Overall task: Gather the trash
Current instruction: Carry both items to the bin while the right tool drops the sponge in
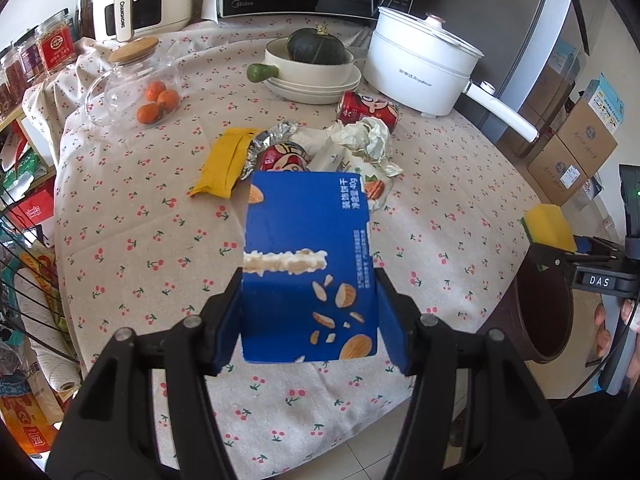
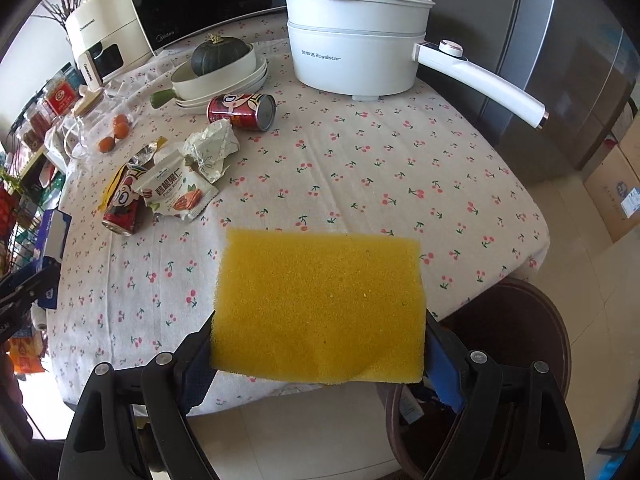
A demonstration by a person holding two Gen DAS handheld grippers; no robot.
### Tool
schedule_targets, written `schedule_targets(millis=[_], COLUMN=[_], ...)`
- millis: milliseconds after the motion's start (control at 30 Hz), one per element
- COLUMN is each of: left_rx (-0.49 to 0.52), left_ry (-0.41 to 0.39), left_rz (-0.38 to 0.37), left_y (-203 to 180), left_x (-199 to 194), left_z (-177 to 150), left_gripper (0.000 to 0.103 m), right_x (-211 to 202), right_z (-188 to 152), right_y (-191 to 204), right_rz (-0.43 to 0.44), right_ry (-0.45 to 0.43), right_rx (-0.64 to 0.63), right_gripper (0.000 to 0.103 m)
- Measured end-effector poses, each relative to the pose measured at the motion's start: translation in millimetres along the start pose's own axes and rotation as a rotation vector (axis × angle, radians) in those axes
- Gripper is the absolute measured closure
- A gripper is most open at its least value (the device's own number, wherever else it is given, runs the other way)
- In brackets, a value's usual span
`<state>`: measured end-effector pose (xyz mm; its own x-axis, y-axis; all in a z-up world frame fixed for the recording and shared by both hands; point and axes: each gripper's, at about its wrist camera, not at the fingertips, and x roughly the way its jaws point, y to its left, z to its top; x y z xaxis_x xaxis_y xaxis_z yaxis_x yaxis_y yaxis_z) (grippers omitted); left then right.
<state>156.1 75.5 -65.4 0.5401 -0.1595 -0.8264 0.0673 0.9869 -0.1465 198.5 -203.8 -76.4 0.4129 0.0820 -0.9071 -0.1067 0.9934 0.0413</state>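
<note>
On the left, the left gripper (image 1: 310, 320) is pinching a blue box (image 1: 308, 264) between its pads, holding it above the cherry-print cloth (image 1: 140, 264). Beyond the box, the trash is lying mid-table: a yellow wrapper (image 1: 224, 162), two red cans (image 2: 242, 111), a nut pouch (image 2: 176, 192) and crumpled paper (image 2: 212, 148). To the right, the right gripper (image 2: 320, 344) is gripping a yellow sponge (image 2: 320, 304) across its width, over the table's near edge. A dark round bin (image 2: 532, 344) is sitting below, though its contents are hardly readable.
</note>
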Motion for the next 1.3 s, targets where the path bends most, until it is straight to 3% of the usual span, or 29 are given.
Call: schedule_targets(millis=[233,767,1300], left_rx=[0.015,0.101,0.227], left_ry=[-0.006,0.001,0.056], left_rz=[-0.052,-0.099,-0.200], left_y=[-24.2,-74.2,-170.5], left_x=[-5.9,0.9,33.5], left_z=[-8.2,-13.8,-26.2], left_gripper=[0.042,0.042,0.042], right_x=[-14.9,-32.1,-27.5], right_z=[-32.7,-69.5,-106.6], right_y=[-20.4,-80.0,-165.9], right_rz=[0.015,-0.025,-0.058], right_ry=[0.005,0.005,0.056], right_rx=[0.034,0.106,0.284], right_gripper=[0.014,0.014,0.014])
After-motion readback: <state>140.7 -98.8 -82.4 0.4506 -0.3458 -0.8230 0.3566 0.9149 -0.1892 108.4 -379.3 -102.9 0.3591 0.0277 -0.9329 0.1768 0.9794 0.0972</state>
